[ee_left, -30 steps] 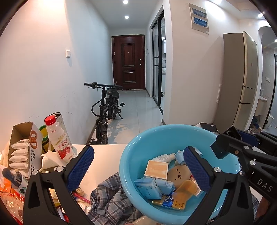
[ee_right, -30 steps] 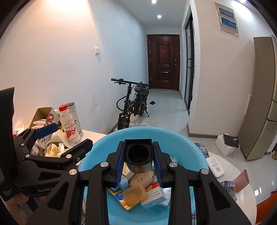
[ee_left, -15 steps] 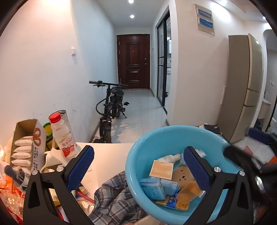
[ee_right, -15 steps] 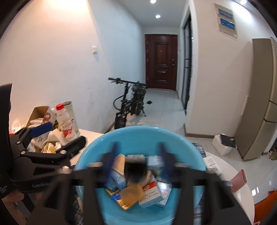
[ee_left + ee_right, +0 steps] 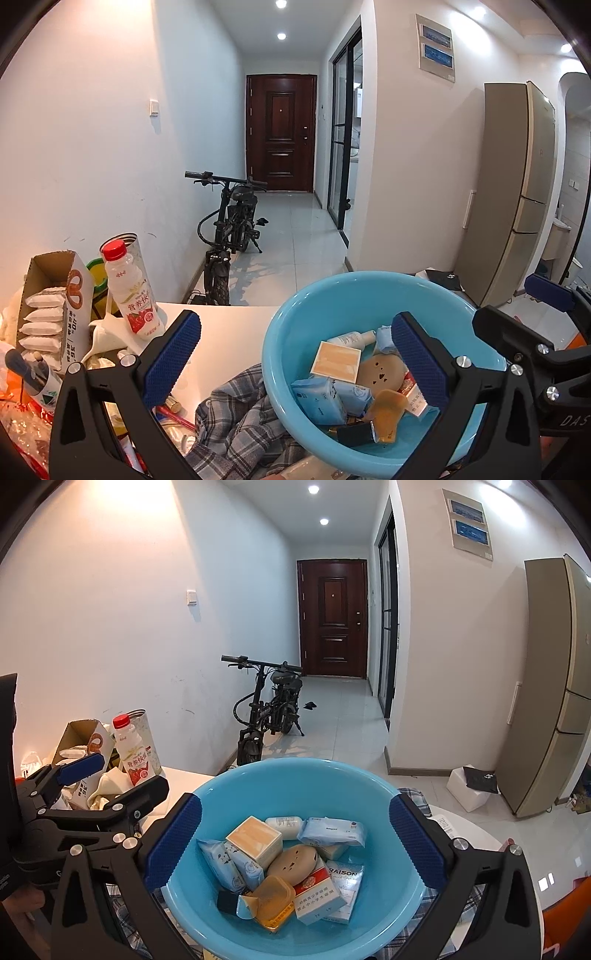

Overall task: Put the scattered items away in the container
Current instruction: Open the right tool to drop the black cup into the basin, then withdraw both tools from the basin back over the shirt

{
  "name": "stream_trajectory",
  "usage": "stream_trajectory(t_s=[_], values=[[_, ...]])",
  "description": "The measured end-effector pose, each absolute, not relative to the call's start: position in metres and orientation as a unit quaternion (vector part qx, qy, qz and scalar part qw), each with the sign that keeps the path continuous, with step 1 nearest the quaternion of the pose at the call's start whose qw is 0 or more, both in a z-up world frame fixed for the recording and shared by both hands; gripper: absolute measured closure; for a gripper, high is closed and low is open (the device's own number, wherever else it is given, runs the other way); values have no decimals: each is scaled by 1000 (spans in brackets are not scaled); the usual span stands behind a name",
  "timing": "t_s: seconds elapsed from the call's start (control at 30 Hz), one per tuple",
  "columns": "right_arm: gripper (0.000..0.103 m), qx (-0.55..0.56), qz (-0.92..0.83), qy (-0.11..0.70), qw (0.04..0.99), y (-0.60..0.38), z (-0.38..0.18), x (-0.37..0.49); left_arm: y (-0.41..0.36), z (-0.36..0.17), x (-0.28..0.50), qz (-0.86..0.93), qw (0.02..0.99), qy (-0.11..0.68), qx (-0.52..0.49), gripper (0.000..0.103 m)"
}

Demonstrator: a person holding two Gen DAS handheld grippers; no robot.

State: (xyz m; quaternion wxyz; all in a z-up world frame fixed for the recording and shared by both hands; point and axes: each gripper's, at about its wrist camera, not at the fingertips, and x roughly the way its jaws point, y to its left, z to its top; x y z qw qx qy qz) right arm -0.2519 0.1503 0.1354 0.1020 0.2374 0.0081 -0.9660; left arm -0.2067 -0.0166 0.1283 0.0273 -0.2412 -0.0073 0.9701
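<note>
**Black cup dropped, both jaws wide open**

Since a second ago the right gripper [image 5: 293, 842] let go of the black cup [image 5: 227, 901], which now lies in the blue basin [image 5: 295, 775] at about 7 o'clock among the packets. Left gripper [image 5: 295, 358] hangs empty, jaws spread, over the basin rim and plaid cloth [image 5: 236, 413]. Milk bottle [image 5: 129, 291] stands on the worktop [image 5: 229, 321] around 10 o'clock; cup looks tipped over, hard to tell.

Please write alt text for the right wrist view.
The open right gripper hovers over a blue basin filled with small boxes and packets. The left gripper and a red-capped bottle sit left.
</note>
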Motion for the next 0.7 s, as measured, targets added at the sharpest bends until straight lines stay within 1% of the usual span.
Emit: stream_trajectory(t_s=[0.27, 0.6, 0.7], values=[[0, 241, -965, 7, 100, 148, 135, -251, -17, 132, -202, 971, 11, 0, -238, 0], [0, 223, -971, 21, 78, 146, 163, -220, -18, 150, -174, 977, -14, -6, -213, 0], [0, 220, -972, 31, 74, 147, 169, -201, -12, 154, -158, 975, -16, 16, -219, 0]])
